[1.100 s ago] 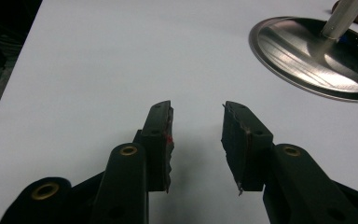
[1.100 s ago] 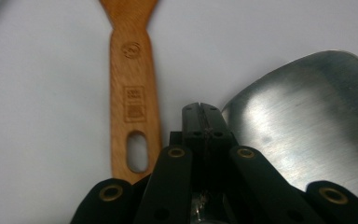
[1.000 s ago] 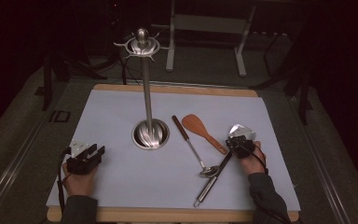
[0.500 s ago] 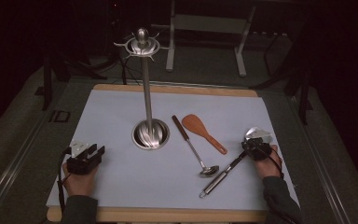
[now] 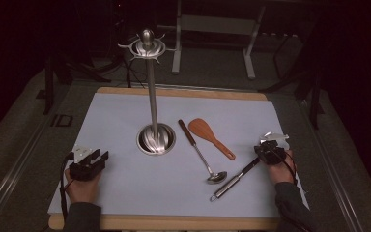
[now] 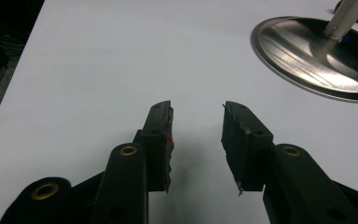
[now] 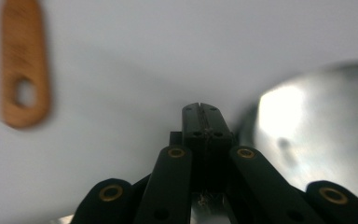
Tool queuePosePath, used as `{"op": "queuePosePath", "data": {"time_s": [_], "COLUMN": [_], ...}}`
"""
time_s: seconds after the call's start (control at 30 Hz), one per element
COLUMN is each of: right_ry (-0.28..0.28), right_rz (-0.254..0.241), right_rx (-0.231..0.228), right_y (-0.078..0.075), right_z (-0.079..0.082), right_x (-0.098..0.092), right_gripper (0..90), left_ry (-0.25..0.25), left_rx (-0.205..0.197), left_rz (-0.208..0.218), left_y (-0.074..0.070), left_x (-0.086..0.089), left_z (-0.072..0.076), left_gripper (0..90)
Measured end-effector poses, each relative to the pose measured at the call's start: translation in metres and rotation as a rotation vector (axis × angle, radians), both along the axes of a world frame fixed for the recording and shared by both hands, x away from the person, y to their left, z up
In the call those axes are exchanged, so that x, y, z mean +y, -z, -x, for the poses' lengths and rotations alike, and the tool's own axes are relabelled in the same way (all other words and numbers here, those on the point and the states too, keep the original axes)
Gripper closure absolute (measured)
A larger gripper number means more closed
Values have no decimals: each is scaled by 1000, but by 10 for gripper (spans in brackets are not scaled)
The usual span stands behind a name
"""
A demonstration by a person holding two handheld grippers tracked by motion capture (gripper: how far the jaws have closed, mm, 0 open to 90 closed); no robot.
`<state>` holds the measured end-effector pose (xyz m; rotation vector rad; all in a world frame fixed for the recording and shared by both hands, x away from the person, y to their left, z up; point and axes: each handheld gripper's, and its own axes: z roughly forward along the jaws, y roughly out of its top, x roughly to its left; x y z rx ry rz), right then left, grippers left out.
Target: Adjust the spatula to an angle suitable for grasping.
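A person's 2 hand-held grippers rest at the near corners of a pale blue table mat [image 5: 125, 121]. The left gripper [image 6: 196, 140] sits with its jaws spread apart over bare mat, the round steel base [image 6: 317, 60] of a tall silver utensil stand ahead to its right. The right gripper [image 7: 204, 122] has its jaws pressed together; a shiny metal utensil with a long steel handle [image 5: 234, 176] lies touching it. A wooden spatula [image 5: 207, 135] and small steel ladle [image 5: 200, 154] lie beyond, toward the stand.

White-topped table [image 5: 125, 121] with stand [image 5: 155, 139], ladle [image 5: 202, 154], wooden spatula [image 5: 210, 137], steel utensil [image 5: 234, 178].
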<state>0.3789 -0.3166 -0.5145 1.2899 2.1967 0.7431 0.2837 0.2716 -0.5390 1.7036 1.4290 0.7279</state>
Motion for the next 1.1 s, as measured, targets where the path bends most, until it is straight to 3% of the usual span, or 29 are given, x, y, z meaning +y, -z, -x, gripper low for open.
{"op": "queuePosePath", "data": {"time_s": [0.13, 0.23, 0.3, 0.47, 0.57, 0.73, 0.9, 1.1], "right_ry": [-80, -109, -156, -250, -331, -405, -449, -425], "right_rz": [-19, -28, -40, -39, -38, -58, -87, -118], "right_rx": [-24, -35, -36, -20, -12, -4, -16, -18], "right_y": [-18, -24, -31, -33, -30, -30, -30, -25], "right_z": [-1, -2, -4, -6, 0, 21, 54, 77], "right_x": [27, 40, 61, 98, 110, 107, 86, 57], "right_gripper": [899, 887, 871, 868, 860, 860, 826, 671], "left_ry": [1, 1, 2, 2, 2, 1, 0, -3], "left_rx": [0, 0, -1, -4, -5, -5, -4, -4], "left_rz": [-2, -1, 0, 5, 7, 6, 3, 1], "left_y": [0, 0, 0, 0, 0, 0, 0, 0], "left_x": [0, 0, 0, 1, 1, 1, 1, 0], "left_z": [0, 0, 0, 0, 1, 1, 0, 1], "left_gripper": [632, 631, 631, 630, 630, 629, 627, 625]}}
